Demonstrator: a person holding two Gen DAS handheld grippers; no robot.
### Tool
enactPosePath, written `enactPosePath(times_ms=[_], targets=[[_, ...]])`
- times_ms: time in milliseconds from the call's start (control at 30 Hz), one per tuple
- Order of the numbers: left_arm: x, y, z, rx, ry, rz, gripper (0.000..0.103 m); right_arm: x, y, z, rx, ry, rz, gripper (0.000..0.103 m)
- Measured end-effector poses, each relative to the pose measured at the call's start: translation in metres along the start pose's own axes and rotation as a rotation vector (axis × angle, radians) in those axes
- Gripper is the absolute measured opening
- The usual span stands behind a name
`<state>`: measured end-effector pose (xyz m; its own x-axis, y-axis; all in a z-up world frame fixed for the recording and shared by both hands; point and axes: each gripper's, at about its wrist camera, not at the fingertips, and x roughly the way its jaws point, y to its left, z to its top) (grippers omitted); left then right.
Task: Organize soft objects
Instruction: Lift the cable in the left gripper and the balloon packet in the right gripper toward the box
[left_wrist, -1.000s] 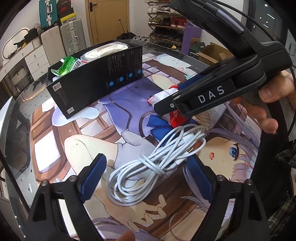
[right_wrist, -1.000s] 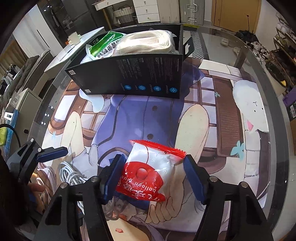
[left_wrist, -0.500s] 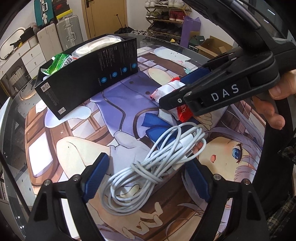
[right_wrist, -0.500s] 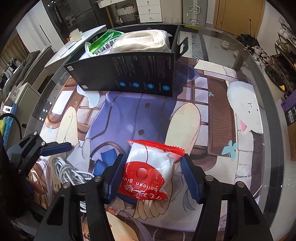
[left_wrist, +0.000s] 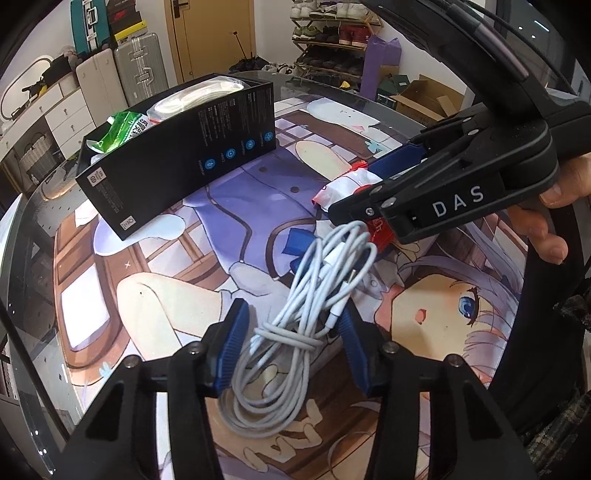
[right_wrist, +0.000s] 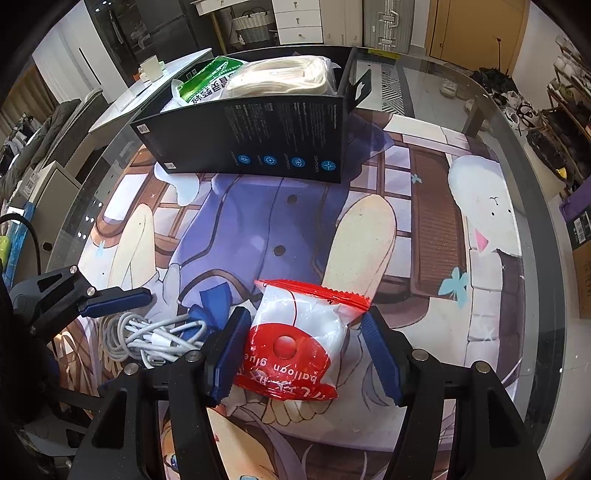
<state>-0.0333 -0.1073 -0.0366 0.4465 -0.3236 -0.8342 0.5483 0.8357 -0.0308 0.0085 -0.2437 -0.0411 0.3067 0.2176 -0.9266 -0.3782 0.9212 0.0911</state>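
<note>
A coiled white cable (left_wrist: 291, 332) lies on the printed table mat (left_wrist: 155, 280). My left gripper (left_wrist: 293, 309) straddles it, jaws closing, and both blue pads press the bundle into a narrower shape. One of its fingers (right_wrist: 114, 297) shows beside the cable (right_wrist: 147, 336) in the right wrist view. A red and white packet (right_wrist: 295, 339) marked "balloon glue" sits between the pads of my right gripper (right_wrist: 306, 314), which is shut on it. In the left wrist view, that gripper (left_wrist: 365, 184) holds the packet (left_wrist: 340, 188) just beyond the cable, with a hand behind it.
An open black box (left_wrist: 192, 158) stands at the far side of the mat, also seen as the black box (right_wrist: 258, 136). It holds a green packet (right_wrist: 210, 85) and a white bagged bundle (right_wrist: 280, 74). The round glass table edge (right_wrist: 535, 258) curves at the right. Furniture stands beyond.
The left jaws have drawn in from wide apart onto the cable, squeezing the bundle narrower and taller. The right gripper has shifted slightly with the packet still in it.
</note>
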Motion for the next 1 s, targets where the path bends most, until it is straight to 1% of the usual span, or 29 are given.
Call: enactPosePath(times_ms=[67,100,133,167,300,367,433,467,533,633,800,1000], targets=[[-0.001,0.0,0.0,-0.008,0.0,0.001,0.04,0.001,0.001,0.0,-0.003,0.006,-0.005,0.067],[-0.001,0.0,0.0,-0.014,0.0,0.008,0.038,0.002,0.002,0.0,-0.005,0.012,-0.009,0.074],[-0.001,0.0,0.001,-0.021,0.0,0.013,0.035,0.003,0.002,-0.001,-0.005,0.02,-0.015,0.078],[-0.001,0.001,0.001,-0.027,0.0,0.015,0.034,0.003,0.004,-0.002,-0.011,0.018,-0.021,0.08],[-0.002,0.001,0.001,-0.039,0.0,0.025,0.033,0.003,0.005,-0.007,-0.011,0.017,-0.029,0.08],[-0.002,0.001,0.001,-0.048,0.004,0.031,0.033,0.002,0.004,-0.008,-0.008,0.013,-0.034,0.077],[-0.002,0.002,0.002,-0.056,0.008,0.041,0.033,0.001,0.004,-0.01,-0.01,0.008,-0.05,0.07],[-0.002,0.003,0.002,-0.061,0.008,0.049,0.033,0.0,0.003,-0.01,-0.009,0.004,-0.053,0.068],[-0.003,0.006,0.002,-0.081,0.008,0.057,0.033,-0.001,0.003,-0.011,-0.012,-0.003,-0.061,0.059],[-0.003,0.012,0.002,-0.11,0.011,0.081,0.033,-0.004,0.003,-0.012,-0.026,-0.012,-0.067,0.048],[-0.004,0.019,0.0,-0.134,0.007,0.097,0.033,-0.006,0.001,-0.011,-0.039,-0.018,-0.051,0.043],[-0.009,0.025,0.002,-0.158,-0.001,0.104,0.032,-0.017,0.005,-0.004,-0.054,-0.047,-0.031,0.043]])
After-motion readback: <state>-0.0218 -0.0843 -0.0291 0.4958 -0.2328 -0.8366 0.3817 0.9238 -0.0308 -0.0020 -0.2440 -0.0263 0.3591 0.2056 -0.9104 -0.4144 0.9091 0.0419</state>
